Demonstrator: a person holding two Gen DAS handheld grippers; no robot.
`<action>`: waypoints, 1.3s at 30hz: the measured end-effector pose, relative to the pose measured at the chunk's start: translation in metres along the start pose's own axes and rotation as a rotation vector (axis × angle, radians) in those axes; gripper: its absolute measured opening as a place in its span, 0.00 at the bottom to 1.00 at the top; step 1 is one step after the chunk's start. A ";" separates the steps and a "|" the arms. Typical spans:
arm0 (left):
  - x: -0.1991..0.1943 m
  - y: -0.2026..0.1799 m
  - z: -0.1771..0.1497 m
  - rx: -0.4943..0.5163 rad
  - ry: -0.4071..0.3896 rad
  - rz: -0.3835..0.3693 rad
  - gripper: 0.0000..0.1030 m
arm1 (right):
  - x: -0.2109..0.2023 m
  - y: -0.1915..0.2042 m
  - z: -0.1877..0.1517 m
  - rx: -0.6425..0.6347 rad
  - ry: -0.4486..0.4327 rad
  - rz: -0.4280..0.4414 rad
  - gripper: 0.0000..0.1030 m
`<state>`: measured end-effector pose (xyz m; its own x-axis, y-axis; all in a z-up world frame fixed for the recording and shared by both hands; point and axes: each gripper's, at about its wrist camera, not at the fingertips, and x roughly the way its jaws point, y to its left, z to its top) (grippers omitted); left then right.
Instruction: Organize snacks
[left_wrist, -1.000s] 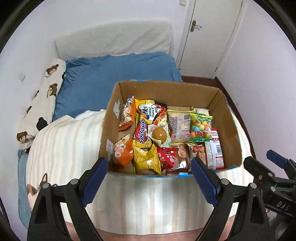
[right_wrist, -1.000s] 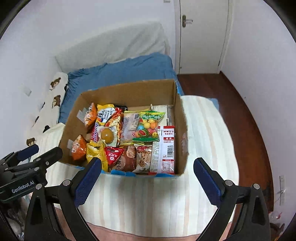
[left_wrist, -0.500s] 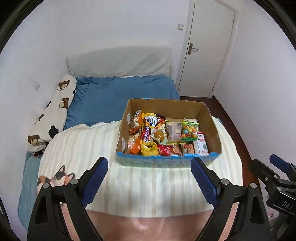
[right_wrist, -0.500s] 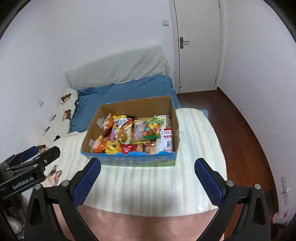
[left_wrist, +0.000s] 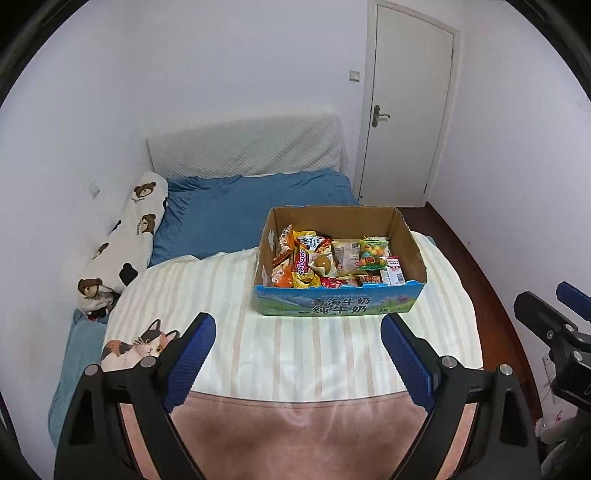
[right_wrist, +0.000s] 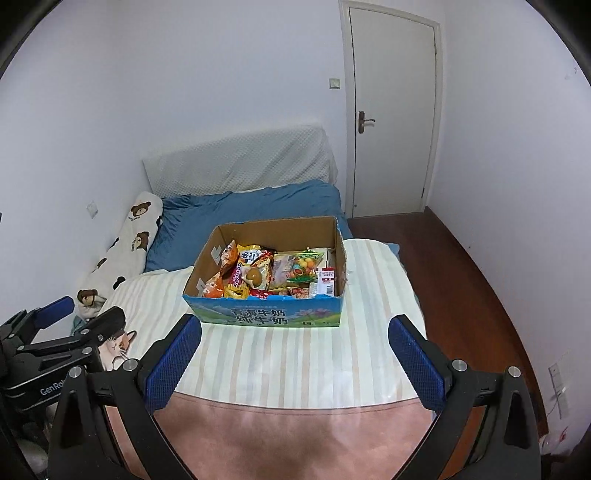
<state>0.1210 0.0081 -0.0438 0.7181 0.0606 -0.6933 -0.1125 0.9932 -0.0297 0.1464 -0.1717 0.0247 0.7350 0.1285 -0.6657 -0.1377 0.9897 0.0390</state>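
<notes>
The bed (left_wrist: 258, 206) fills most of the room ahead of both grippers, with a blue sheet at its far end and a pale striped blanket (left_wrist: 295, 354) spread over the near part. A pink cover (left_wrist: 295, 435) lies at the near edge, right under the jaws. Along the wall, beyond and to the left of the left gripper's left finger, lies a long white pillow with bear prints (left_wrist: 125, 240). A closed white door (right_wrist: 393, 110) stands far ahead, off to the right of the bed.

On the striped blanket sits an open cardboard box (left_wrist: 338, 304) with a blue and green printed front. It stands ahead of both pairs of jaws and well apart from them, slightly right of centre for the left gripper and about centred for the right one. The snacks (left_wrist: 332, 260) lie packed inside it: orange and yellow packets on the left side, a packet of coloured balls and a white and red carton on the right.

The left gripper (left_wrist: 299, 354) hangs over the near blanket with its blue-padded jaws wide apart and nothing between them. The right gripper (right_wrist: 295, 358) does the same beside it, jaws spread wide and empty, neither touching the box.

A cat picture (left_wrist: 142, 343) shows on the blanket just past the left gripper's left finger.
</notes>
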 end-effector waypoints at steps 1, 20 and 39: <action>-0.004 0.001 -0.001 0.001 -0.004 0.003 0.89 | -0.003 0.000 -0.001 0.000 -0.001 0.000 1.00; -0.002 0.000 0.004 -0.007 -0.023 0.023 1.00 | 0.007 -0.005 0.002 -0.008 -0.004 -0.024 1.00; 0.120 -0.006 0.046 0.011 0.141 0.039 1.00 | 0.136 -0.017 0.046 0.013 0.113 -0.091 1.00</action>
<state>0.2398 0.0145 -0.0935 0.6097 0.0852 -0.7880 -0.1304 0.9914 0.0064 0.2795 -0.1686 -0.0321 0.6646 0.0312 -0.7465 -0.0649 0.9978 -0.0161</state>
